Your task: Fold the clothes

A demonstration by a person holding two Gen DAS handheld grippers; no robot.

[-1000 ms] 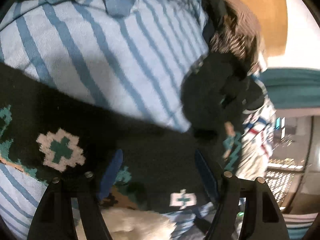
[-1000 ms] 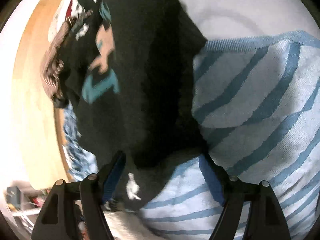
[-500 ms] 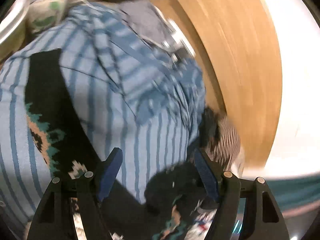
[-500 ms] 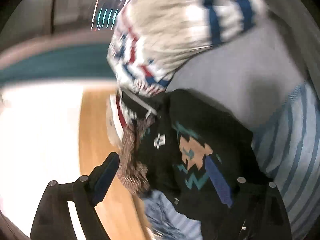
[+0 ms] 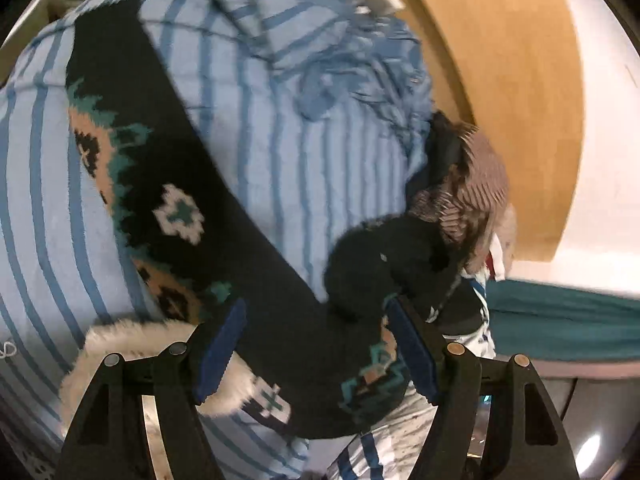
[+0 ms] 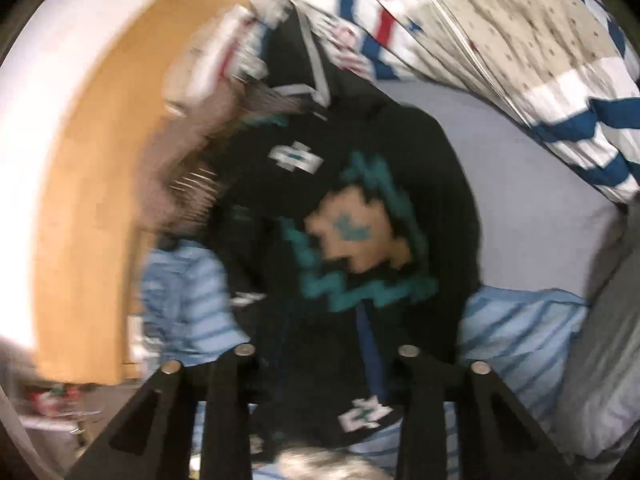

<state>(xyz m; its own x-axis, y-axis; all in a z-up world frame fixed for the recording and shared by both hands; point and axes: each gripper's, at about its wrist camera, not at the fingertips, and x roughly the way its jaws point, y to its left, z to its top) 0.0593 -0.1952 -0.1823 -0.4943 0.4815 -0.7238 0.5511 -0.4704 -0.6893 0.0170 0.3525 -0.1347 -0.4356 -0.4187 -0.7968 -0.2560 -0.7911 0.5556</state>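
Note:
A black knitted sweater (image 5: 208, 184) with teal, tan and white motifs lies draped across a light blue striped sweater (image 5: 320, 168). My left gripper (image 5: 316, 344) hovers over it, its blue pads wide apart; the black knit passes beneath and between them, and the pads do not press it. In the blurred right wrist view, the right gripper (image 6: 316, 344) has its jaws closing, with a bunch of the black sweater (image 6: 360, 184) between them. The fabric hides the left pad. The striped sweater (image 6: 516, 332) shows on both sides.
A fluffy white piece (image 5: 132, 340) sits by my left finger. A brown striped garment (image 5: 480, 184) lies at the pile's edge beside a wooden board (image 5: 500, 80). A star-printed quilt (image 6: 520, 40) and grey sheet (image 6: 540, 200) lie beyond. A teal band (image 5: 560, 320) runs at right.
Both grippers have risen and rolled, so more of the pile shows. The right jaws went from wide apart to narrow around black knit. The left jaws kept their width.

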